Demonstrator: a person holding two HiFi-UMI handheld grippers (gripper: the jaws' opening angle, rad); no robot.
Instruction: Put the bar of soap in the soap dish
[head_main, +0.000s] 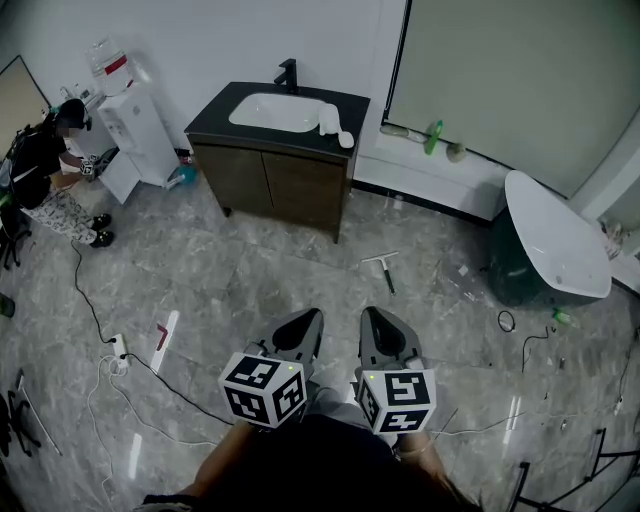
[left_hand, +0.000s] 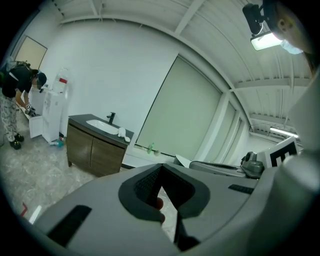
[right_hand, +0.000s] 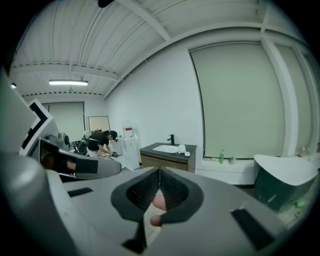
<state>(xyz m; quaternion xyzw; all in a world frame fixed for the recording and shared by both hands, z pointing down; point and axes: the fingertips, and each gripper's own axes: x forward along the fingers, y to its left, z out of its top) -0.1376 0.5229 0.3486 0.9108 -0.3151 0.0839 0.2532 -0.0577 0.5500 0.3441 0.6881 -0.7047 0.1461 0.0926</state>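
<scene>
A dark wooden vanity (head_main: 268, 172) with a white basin (head_main: 275, 110) and a black tap stands across the room. Two small white items (head_main: 336, 126) rest on its right counter end; from here I cannot tell soap from dish. The same vanity shows small in the left gripper view (left_hand: 95, 145) and the right gripper view (right_hand: 167, 156). My left gripper (head_main: 300, 322) and right gripper (head_main: 378, 318) hang side by side low over the floor, far from the vanity. Both are shut and hold nothing; the jaws meet in each gripper view (left_hand: 160, 167) (right_hand: 159, 172).
A white and dark bathtub (head_main: 550, 240) stands at the right. A squeegee (head_main: 383, 268) lies on the marble floor between me and the vanity. Cables and a power strip (head_main: 115, 350) trail at the left. A person (head_main: 45, 170) bends beside a water dispenser (head_main: 130, 130).
</scene>
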